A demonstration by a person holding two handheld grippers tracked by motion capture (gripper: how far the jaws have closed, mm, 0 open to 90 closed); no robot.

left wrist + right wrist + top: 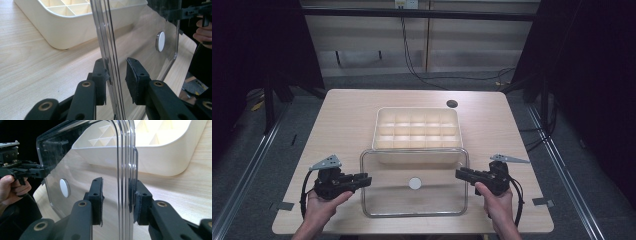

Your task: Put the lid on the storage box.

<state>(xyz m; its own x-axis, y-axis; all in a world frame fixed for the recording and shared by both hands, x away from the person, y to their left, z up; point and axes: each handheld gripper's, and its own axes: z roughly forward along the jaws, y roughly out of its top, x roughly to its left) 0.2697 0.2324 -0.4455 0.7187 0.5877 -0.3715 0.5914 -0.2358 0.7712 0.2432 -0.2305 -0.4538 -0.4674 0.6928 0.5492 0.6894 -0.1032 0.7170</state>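
One clear rounded plastic lid

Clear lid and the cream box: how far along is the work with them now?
Done: both grippers are at the clear lid, and the left gripper is closed on its left edge. In hand: the right gripper straddles the right edge, with one pad apart from it. Left: probably carrying the lid over the cream box, whose compartments lie mostly uncovered.
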